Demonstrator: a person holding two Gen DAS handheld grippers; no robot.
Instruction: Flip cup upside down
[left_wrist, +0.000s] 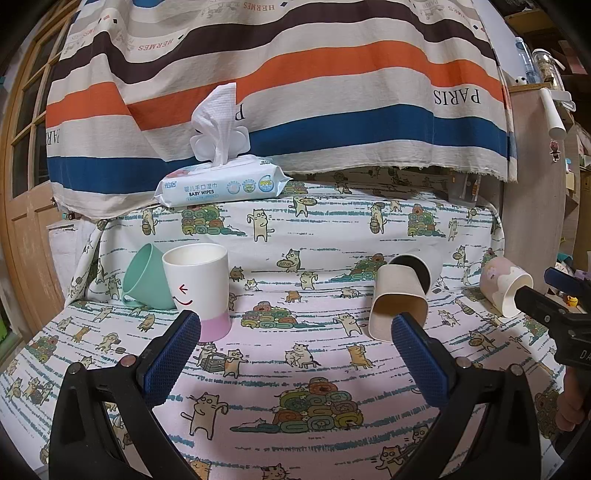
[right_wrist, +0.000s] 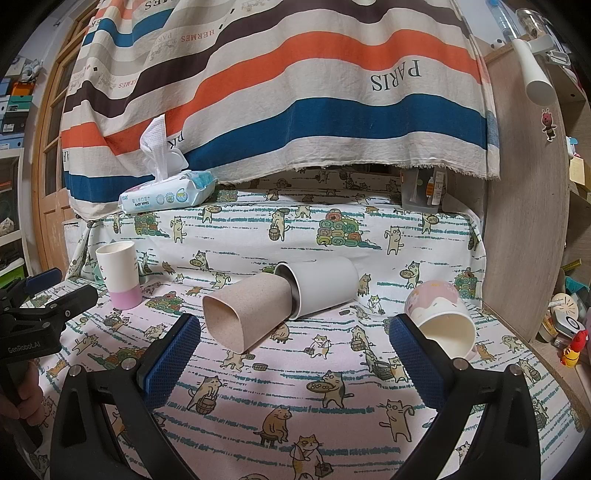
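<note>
A white cup with a pink base (left_wrist: 197, 290) stands upright at the left, also in the right wrist view (right_wrist: 119, 273). A mint cup (left_wrist: 142, 277) leans tilted behind it. A beige cup (left_wrist: 399, 304) (right_wrist: 245, 314) lies on its side, its base inside a white cup (right_wrist: 321, 288) also on its side. A pink-white mug (left_wrist: 504, 290) (right_wrist: 441, 319) lies tilted at the right. My left gripper (left_wrist: 295, 354) is open and empty, between the upright cup and the beige cup. My right gripper (right_wrist: 295, 354) is open and empty, before the beige cup and the mug.
A pack of baby wipes (left_wrist: 221, 182) (right_wrist: 168, 194) sits on a raised ledge at the back. A striped cloth (left_wrist: 295, 92) hangs behind. The cat-print tablecloth (left_wrist: 295, 369) covers the table. A wooden panel (right_wrist: 524, 221) stands at the right edge.
</note>
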